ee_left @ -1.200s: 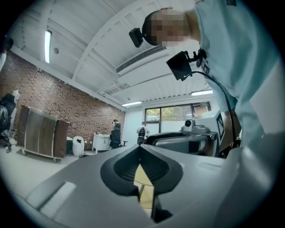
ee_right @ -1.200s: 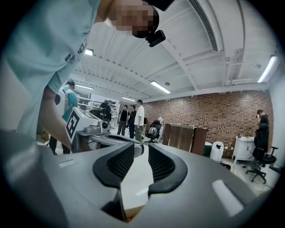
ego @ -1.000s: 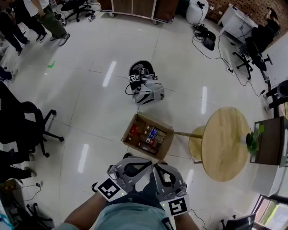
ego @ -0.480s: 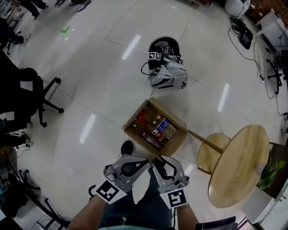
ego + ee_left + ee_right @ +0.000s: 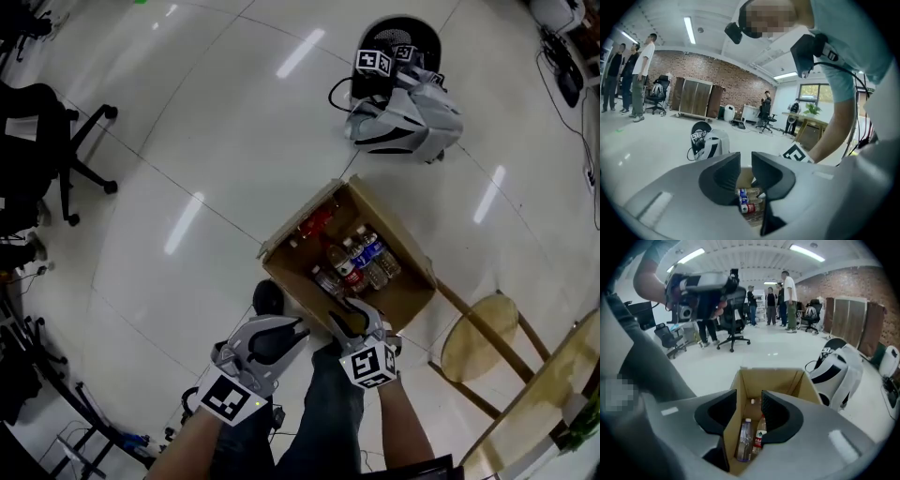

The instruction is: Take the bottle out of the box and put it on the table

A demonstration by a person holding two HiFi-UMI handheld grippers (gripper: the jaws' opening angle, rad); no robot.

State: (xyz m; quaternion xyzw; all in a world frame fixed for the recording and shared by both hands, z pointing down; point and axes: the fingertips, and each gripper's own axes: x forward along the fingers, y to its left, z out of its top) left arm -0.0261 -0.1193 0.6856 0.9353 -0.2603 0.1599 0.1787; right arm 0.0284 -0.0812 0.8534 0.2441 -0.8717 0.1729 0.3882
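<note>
The head view's right and bottom edges cut off the table (image 5: pixel 551 398). The right gripper (image 5: pixel 352 314) covers part of the near wall of the box (image 5: pixel 401 242). Labels on the bottles (image 5: pixel 361 261) are too small to read.

A grey-and-white device (image 5: pixel 405 117) lies on the pale tiled floor (image 5: pixel 187 112) in the upper right of the head view (2 square-marker cubes (image 5: pixel 375 62) sit on it, against a black round base (image 5: pixel 417 33)). A black office chair (image 5: pixel 52 141) stands at the upper left edge. In the left gripper view, 3 people (image 5: pixel 644 70) stand at the far left, near a brick wall (image 5: pixel 703 70) with wooden cabinets (image 5: pixel 696 97) at its foot; a potted plant (image 5: pixel 812 108) shows right of centre.
</note>
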